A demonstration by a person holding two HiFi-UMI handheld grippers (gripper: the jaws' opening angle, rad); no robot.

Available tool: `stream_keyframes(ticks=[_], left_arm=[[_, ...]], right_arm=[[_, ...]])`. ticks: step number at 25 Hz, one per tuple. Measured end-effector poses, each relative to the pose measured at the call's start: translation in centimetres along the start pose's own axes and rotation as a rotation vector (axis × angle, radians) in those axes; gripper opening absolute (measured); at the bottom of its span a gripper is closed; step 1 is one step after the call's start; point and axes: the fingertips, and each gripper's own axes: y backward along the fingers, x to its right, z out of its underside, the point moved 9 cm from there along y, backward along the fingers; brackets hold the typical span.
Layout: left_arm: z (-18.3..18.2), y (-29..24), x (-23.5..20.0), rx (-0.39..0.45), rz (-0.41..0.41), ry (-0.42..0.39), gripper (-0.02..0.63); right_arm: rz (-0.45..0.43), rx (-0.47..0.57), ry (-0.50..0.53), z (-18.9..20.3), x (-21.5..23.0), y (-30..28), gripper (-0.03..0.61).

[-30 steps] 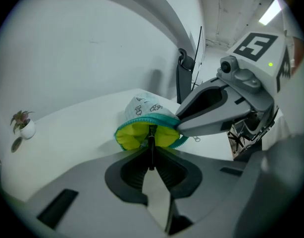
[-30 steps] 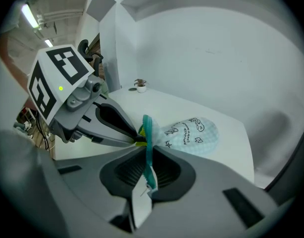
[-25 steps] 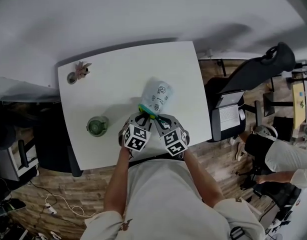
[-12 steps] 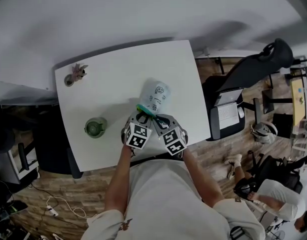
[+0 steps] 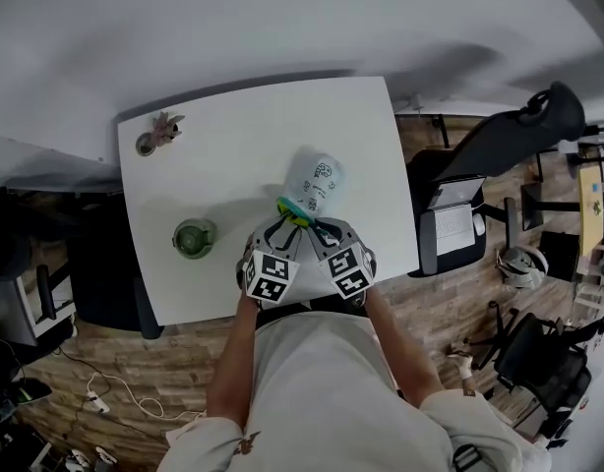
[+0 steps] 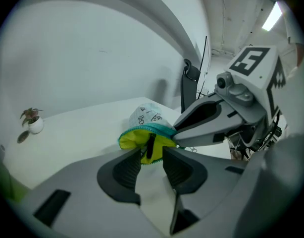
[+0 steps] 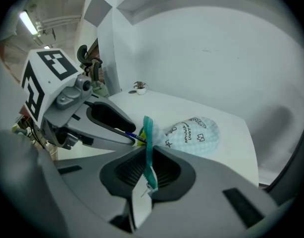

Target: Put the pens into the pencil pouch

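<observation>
My left gripper point(image 6: 152, 155) has just been opening its jaws, so I think the pen point(image 6: 150, 147) sits loose in the pencil pouch point(image 6: 147, 117) on the counter point(image 5: 233, 155), while my right gripper point(image 7: 146, 155) keeps its jaws pinched on the pouch's edge.

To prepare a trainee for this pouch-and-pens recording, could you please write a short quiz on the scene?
1. True or false: the right hand-held gripper is shut on the pencil pouch at its teal edge.
2. The pouch's lining is: A red, B yellow, C white?
3. What stands at the table's far left corner?
Key: 1 true; 2 B; 3 a small potted plant.
</observation>
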Motion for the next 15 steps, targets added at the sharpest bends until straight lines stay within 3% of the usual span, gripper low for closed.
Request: stream_keyframes(ticks=[15], left_arm=[[5.2, 5.0, 3.8, -0.101, -0.069, 0.058, 0.132]], right_arm=[[-0.073, 0.002, 0.058, 1.2, 0.7, 0.3, 0.038]])
